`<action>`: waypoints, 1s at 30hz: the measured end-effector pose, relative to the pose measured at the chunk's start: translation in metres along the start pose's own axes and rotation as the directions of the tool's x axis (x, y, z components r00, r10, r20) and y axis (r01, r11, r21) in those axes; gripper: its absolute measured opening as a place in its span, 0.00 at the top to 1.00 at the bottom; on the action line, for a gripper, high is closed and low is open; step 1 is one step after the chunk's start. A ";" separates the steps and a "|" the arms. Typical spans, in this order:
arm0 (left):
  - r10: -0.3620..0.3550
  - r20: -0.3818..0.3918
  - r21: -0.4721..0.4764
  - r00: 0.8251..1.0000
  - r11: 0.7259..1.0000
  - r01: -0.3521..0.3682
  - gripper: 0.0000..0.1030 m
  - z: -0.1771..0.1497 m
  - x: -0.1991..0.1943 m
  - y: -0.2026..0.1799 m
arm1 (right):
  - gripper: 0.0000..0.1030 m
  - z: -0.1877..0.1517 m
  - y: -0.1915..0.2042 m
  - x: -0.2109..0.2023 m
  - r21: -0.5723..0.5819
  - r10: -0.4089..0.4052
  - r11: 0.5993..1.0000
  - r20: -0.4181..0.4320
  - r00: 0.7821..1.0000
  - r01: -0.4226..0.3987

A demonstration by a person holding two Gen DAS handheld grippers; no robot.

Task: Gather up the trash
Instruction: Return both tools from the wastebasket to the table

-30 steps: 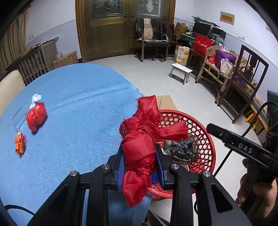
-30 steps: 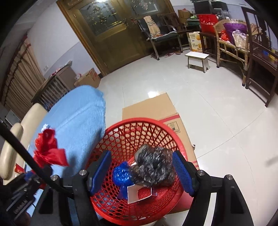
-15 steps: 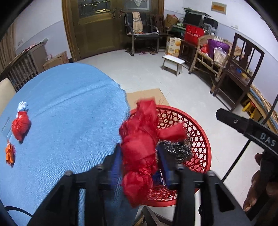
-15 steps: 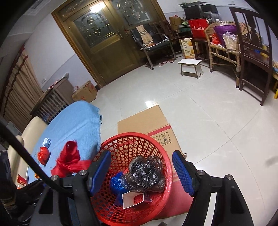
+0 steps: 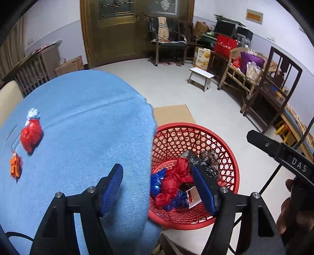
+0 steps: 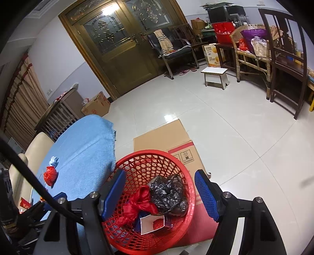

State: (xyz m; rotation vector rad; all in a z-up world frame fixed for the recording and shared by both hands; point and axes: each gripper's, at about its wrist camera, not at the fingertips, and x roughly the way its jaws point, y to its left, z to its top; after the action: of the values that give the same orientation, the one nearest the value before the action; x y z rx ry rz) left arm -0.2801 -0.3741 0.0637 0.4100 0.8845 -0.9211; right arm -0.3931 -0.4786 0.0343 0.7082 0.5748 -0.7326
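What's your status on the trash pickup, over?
Left gripper and right gripper open, empty. Red wrapper in red basket. Red bag and orange scrap on blue table. Path unobstructed.

Ahead of the claw, pale floor tiles (image 6: 225, 125) run to a brown glazed double door (image 6: 121, 45) (ceiling light glaring in its glass), a dark chair (image 6: 172, 49) and white stool (image 6: 214, 75) right of it.

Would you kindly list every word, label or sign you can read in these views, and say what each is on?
"DAS": white letters on the black body of the right gripper, seen from the left wrist view.
Orange carton by the far wall: printing too small to read.
Flattened cardboard box under the red basket: handling symbols, unreadable.
Wall sign: blurred.
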 end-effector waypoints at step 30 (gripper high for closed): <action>0.257 0.068 -0.471 0.964 0.860 -0.196 0.29 -0.060 -0.084 0.201 | 0.24 -0.040 0.168 0.021 -0.316 0.148 0.931 -0.127 0.981 -0.181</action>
State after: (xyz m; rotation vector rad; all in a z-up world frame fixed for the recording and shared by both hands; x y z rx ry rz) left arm -0.1688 -0.1789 0.0850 0.0374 0.8819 -0.4875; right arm -0.2614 -0.3668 0.0566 0.4793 0.7014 -0.4314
